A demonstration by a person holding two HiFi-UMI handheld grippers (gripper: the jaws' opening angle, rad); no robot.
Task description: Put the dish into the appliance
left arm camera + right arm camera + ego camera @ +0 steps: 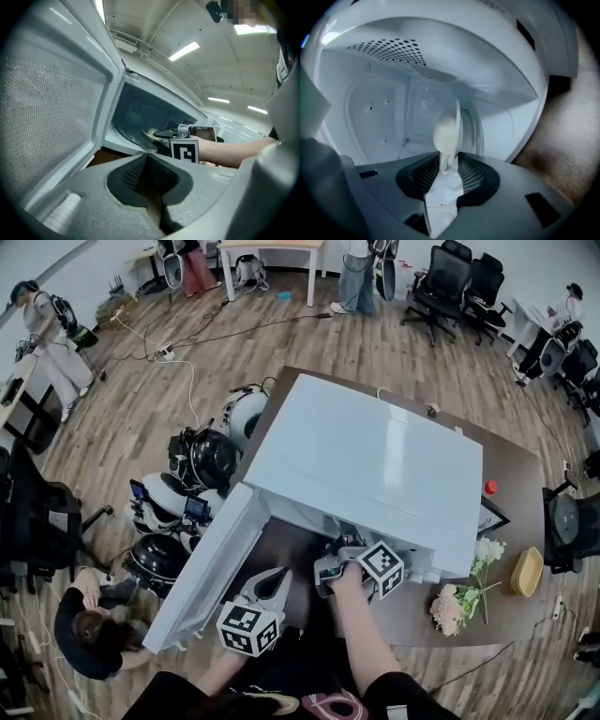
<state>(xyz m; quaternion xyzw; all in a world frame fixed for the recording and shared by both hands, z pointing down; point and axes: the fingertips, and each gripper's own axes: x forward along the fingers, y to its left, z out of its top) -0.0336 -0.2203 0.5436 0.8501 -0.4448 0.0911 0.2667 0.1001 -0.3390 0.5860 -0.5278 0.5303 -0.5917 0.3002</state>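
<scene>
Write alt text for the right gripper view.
A pale dish, seen edge-on, stands between the right tool's parted jaws inside a white microwave. Vent holes dot its ceiling, and a brown tabletop shows at the right.

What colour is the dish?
The dish is cream-white, best seen in the right gripper view.

No letters, brand names or numbers can be read anywhere. The only printed signs are black-and-white square code patterns. One set is on the left cube [249,627], which sits in front of the microwave [375,465], below its open door. Another is on the right cube [381,566], at the microwave's front opening. In the left gripper view, one face of the right cube [184,151] shows such a pattern squarely, black blocks on white inside a black border.
</scene>
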